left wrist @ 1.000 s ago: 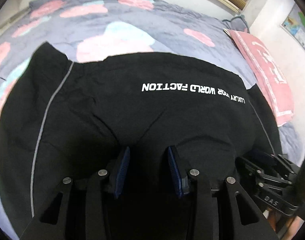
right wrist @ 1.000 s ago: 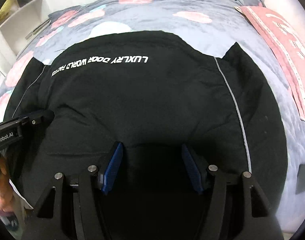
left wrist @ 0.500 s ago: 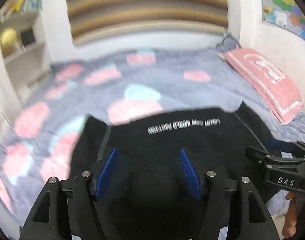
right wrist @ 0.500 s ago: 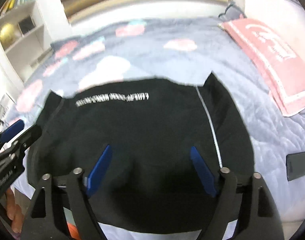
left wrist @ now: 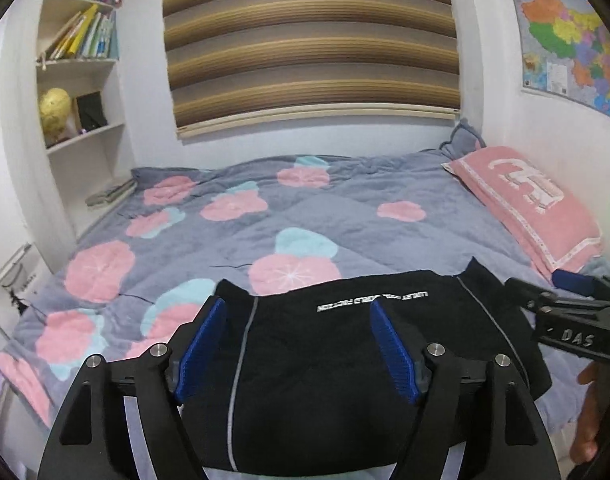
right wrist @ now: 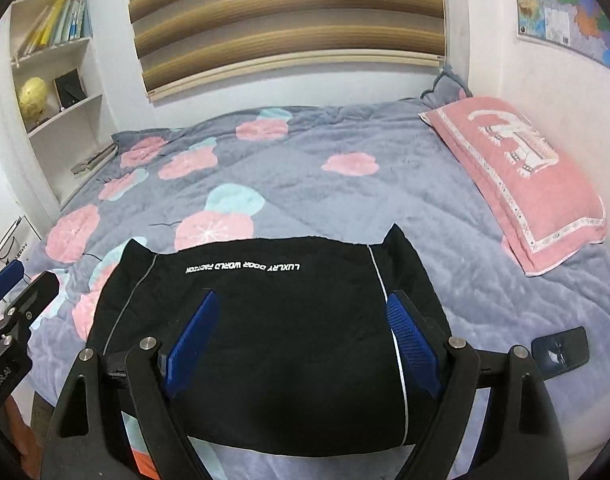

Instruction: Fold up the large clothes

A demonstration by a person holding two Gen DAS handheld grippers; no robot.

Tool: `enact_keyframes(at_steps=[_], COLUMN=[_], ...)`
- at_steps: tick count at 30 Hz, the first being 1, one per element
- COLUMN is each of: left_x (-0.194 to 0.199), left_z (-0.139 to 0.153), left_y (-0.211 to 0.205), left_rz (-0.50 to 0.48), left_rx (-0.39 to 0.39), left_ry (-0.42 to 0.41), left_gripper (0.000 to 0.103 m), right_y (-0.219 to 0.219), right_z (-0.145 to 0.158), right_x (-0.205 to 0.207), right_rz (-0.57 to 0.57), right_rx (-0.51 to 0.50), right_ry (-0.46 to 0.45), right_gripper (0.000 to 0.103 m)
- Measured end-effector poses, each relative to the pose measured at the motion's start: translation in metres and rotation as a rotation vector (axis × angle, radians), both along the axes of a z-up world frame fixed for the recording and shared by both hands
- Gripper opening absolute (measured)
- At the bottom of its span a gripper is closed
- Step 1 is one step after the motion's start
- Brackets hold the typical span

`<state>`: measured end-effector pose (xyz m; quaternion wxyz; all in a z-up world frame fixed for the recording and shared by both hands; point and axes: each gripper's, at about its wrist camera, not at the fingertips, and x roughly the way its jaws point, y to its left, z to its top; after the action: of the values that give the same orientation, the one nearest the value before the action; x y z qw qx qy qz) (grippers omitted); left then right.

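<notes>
Left wrist view: the left tongs (left wrist: 297, 344) have just been opening and stand wide above the folded black garment (left wrist: 345, 372), gripping nothing; it lies at the bed's (left wrist: 345, 216) near edge.

Right wrist view: the right tongs (right wrist: 303, 340) gape wide and empty over the same garment (right wrist: 273, 320), a phone (right wrist: 561, 350) to its right.
</notes>
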<state>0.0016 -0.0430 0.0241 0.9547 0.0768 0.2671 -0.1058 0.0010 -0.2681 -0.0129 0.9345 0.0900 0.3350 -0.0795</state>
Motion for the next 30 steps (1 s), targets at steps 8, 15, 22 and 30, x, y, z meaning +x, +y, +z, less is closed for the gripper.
enact_keyframes(at_steps=[8, 15, 22, 30], left_x=[0.001, 0.005, 0.016, 0.032], left_z=[0.001, -0.01, -0.025, -0.041], left_y=[0.005, 0.002, 0.001, 0.004], left_rz=[0.068, 0.077, 0.068, 0.069], left_rx=[0.02, 0.022, 0.022, 0.018], left_ry=[-0.004, 0.033, 0.084, 0.15], left_gripper=[0.077, 0.077, 0.077, 0.077], right_y=[-0.001, -0.004, -0.006, -0.007], right_z=[0.011, -0.005, -0.022, -0.037], right_x=[-0.01, -0.001, 0.009, 0.018], right_rz=[-0.017, -0.007, -0.006, -0.002], right_rx=[-0.025, -0.009, 0.004, 0.016], right_ry=[-0.033, 0.008, 0.055, 0.099], right_gripper=[0.095, 0.095, 0.095, 0.095])
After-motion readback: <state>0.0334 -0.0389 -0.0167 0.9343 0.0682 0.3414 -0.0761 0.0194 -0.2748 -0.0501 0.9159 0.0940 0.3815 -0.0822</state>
